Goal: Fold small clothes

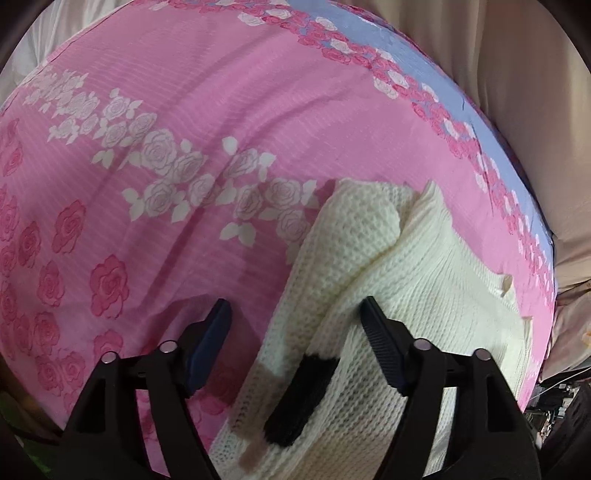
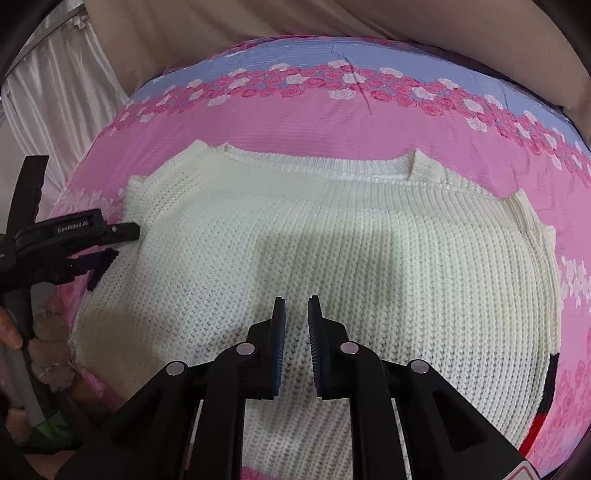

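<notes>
A cream knitted sweater [image 2: 332,240] lies flat on the pink rose-print bedspread [image 2: 295,125], neckline at the far side. Its left sleeve is folded over the body in the left wrist view [image 1: 369,251], with a black furry patch [image 1: 299,398] near the edge. My left gripper [image 1: 295,314] is open over the sweater's left edge, one finger above the bedspread and one above the knit. It also shows in the right wrist view [image 2: 122,230]. My right gripper [image 2: 295,310] hovers over the middle of the sweater, jaws nearly closed and holding nothing.
A beige padded headboard [image 2: 295,22] borders the far side of the bed. A pale curtain [image 2: 55,110] hangs at the left. The bedspread has a blue band [image 1: 369,29] along its far edge. Black and red trim [image 2: 546,398] shows at the sweater's right side.
</notes>
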The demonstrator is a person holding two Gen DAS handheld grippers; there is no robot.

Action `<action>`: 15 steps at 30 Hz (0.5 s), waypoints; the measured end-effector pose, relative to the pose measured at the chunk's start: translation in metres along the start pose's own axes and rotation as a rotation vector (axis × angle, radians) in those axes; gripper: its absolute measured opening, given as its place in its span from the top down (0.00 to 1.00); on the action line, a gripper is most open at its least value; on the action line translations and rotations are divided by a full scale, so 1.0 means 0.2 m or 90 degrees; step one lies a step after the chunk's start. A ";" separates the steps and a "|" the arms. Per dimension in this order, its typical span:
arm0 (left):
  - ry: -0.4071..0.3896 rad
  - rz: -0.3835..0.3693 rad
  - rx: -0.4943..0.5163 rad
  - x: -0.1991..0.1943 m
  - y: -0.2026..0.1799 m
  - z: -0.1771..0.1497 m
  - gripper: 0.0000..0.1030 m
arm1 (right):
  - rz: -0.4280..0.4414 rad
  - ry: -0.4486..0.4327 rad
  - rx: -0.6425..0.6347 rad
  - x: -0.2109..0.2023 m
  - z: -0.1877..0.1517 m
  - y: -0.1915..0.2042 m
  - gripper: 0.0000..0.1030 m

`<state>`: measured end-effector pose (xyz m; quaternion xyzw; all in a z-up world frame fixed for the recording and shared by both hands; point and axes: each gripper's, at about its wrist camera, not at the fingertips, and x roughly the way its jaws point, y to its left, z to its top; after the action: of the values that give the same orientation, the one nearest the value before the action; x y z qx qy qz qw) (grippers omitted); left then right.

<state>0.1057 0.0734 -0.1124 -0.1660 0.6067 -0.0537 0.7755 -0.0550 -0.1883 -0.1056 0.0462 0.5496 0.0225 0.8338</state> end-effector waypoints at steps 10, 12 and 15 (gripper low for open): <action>-0.006 -0.160 -0.053 -0.18 -0.10 0.03 0.80 | 0.020 0.004 0.000 0.05 -0.04 -0.04 0.88; -0.013 -0.188 -0.043 -0.29 -0.19 0.01 0.80 | 0.030 -0.002 0.003 0.03 -0.06 -0.06 0.88; -0.020 -0.245 0.000 -0.46 -0.45 -0.05 0.80 | 0.056 -0.015 0.021 -0.02 -0.09 -0.11 0.88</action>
<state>0.0830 0.0137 -0.0009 -0.2796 0.5516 -0.1987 0.7603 -0.0729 -0.2089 -0.1108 0.0841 0.5374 0.0497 0.8376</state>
